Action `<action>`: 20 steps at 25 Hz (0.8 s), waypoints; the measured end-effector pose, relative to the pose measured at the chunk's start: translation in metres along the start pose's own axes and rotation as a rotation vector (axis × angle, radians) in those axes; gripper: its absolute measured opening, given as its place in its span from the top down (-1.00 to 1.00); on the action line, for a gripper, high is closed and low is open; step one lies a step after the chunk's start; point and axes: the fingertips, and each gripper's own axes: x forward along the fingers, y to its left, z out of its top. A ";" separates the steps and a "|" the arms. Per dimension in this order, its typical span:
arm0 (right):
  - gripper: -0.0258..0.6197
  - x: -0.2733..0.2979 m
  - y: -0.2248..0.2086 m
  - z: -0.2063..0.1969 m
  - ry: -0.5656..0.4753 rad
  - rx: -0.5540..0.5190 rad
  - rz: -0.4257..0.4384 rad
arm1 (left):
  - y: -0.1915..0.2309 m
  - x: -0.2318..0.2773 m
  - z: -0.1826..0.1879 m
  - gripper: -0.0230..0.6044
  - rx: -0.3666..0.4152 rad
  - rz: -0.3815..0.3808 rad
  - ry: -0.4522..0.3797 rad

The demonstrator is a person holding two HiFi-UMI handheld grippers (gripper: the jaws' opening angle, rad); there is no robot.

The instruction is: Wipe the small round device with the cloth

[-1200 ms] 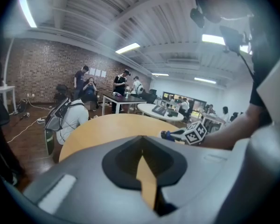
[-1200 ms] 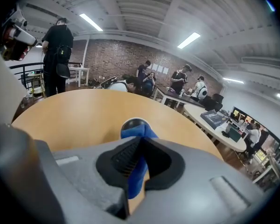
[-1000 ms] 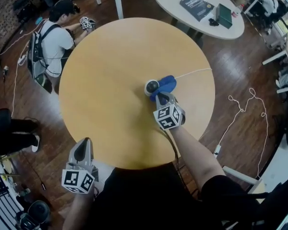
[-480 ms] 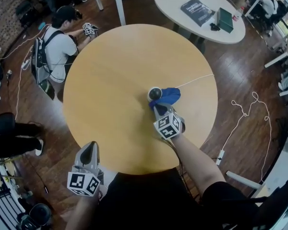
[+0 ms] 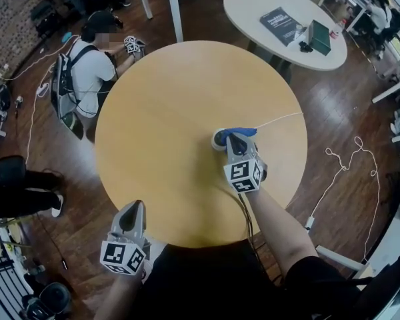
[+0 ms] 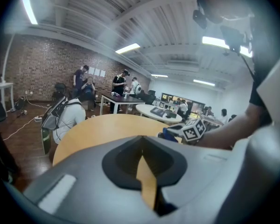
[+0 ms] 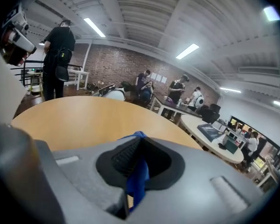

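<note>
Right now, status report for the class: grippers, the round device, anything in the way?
Right gripper shut on blue cloth, at the small round device. Left gripper shut, empty, off near edge of table. White cable trails right; nothing blocking.

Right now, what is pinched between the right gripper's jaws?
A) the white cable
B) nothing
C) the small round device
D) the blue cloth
D: the right gripper view shows the right gripper with its jaws closed on a fold of the blue cloth.

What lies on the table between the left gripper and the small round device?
Nothing: the head view shows only bare tabletop between the left gripper and the small round device.
</note>
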 end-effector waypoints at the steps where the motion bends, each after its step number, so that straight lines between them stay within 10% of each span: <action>1: 0.86 0.006 0.008 0.000 0.013 -0.018 0.029 | 0.000 -0.001 0.000 0.92 0.000 0.000 -0.001; 20: 0.86 0.009 0.056 0.003 0.014 -0.135 0.177 | 0.001 0.000 0.001 0.92 -0.010 -0.005 0.006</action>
